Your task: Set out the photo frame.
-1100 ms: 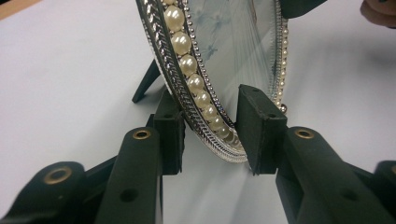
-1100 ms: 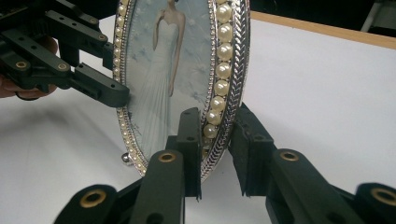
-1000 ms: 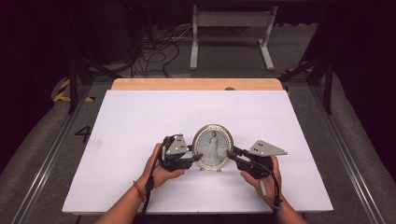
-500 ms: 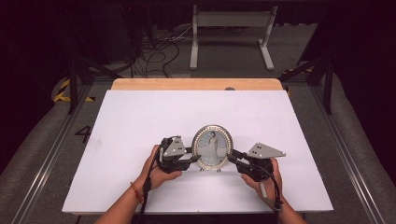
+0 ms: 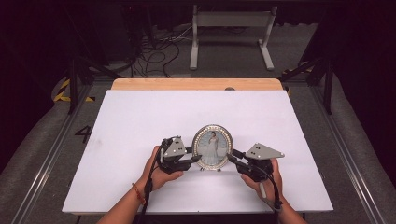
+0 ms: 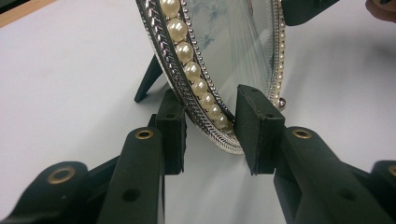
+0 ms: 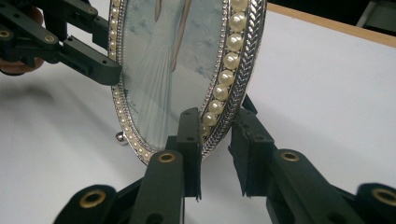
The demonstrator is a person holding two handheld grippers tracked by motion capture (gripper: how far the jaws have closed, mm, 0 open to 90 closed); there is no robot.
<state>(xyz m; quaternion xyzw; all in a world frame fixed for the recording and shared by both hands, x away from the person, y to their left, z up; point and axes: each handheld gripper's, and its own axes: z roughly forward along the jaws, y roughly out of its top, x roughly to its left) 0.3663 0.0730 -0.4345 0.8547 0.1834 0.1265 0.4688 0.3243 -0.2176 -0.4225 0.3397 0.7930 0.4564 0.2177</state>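
Note:
An oval silver picture frame [image 5: 212, 145] edged with pearls stands upright on the white table [image 5: 140, 121], showing a figure in a long white dress. My left gripper [image 5: 195, 157] is shut on its lower left rim, which sits between the pads in the left gripper view [image 6: 210, 135]. My right gripper [image 5: 231, 156] is shut on the lower right rim, pads on front and back [image 7: 215, 144]. The frame's dark back leg [image 6: 148, 79] rests on the table. Each gripper view shows the other gripper's jaw at the frame's far edge.
The table's wooden back edge [image 5: 196, 84] lies far beyond the frame. White surface spreads out on all sides of the frame. Cables [image 5: 154, 51] and a metal stand [image 5: 229, 32] are on the floor behind the table.
The frame stays in place and upright. Both hands have shifted only slightly at its sides.

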